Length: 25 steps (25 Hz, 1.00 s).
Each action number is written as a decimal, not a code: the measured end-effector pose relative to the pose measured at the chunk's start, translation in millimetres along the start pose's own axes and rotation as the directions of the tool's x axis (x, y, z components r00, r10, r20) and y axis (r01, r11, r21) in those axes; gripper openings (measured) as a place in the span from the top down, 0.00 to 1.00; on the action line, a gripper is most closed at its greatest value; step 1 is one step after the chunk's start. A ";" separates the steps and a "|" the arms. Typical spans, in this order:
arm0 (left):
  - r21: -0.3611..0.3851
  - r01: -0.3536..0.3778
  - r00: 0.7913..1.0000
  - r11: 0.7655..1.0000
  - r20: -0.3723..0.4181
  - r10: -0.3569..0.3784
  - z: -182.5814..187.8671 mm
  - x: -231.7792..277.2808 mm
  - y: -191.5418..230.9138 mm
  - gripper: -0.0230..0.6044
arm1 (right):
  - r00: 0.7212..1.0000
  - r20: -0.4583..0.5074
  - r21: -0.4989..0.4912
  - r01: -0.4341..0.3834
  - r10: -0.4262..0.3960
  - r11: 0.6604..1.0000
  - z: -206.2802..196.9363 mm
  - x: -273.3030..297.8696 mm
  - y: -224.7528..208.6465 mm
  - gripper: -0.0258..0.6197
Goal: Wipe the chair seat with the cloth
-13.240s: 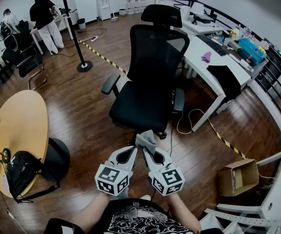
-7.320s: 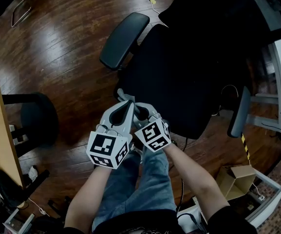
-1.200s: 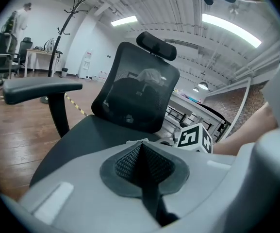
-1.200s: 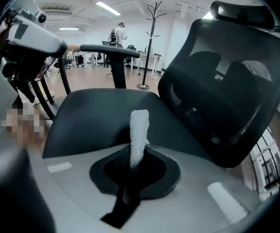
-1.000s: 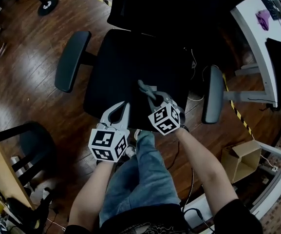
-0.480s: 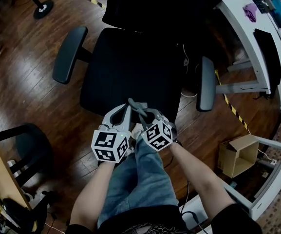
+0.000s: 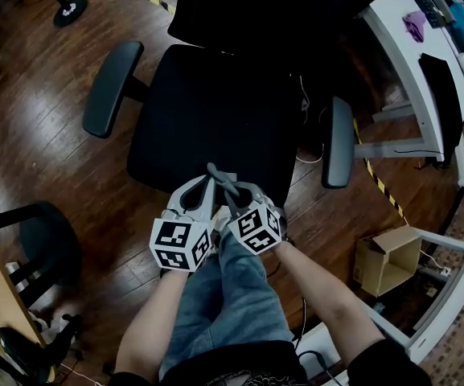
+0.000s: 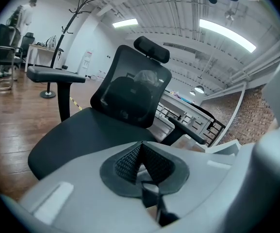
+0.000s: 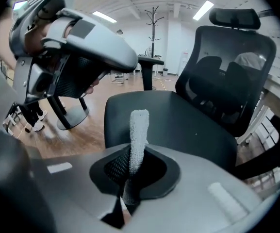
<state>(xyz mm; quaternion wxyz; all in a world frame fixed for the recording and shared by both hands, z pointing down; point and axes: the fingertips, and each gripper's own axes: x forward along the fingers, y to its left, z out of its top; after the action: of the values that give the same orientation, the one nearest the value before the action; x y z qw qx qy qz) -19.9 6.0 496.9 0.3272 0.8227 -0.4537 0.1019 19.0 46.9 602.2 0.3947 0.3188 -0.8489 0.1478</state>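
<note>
Right gripper is clamping its jaws tight on the grey cloth over the 6 o'clock edge of the chair seat. Left gripper is sitting just beside at its 9 o'clock, jaws together, gripping nothing.

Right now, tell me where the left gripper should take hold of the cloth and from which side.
Take the cloth by its free end, which stands as a narrow strip past the shut right gripper. Come from the left, where the left gripper sits beside it; its jaws are together and empty, so open them first.
</note>
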 end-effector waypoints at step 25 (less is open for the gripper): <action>0.011 0.125 0.990 0.992 -0.060 -0.124 77.3 148.5 -1.5 0.96 | 0.945 -0.079 0.064 0.322 -0.317 0.945 63.8 64.2 -331.1 0.95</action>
<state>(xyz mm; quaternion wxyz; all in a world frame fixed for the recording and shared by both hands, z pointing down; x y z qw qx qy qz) 55.6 -143.1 506.1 0.3402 0.8484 -0.3907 0.1090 169.0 -261.8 609.9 0.4295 0.4618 -0.7660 0.1249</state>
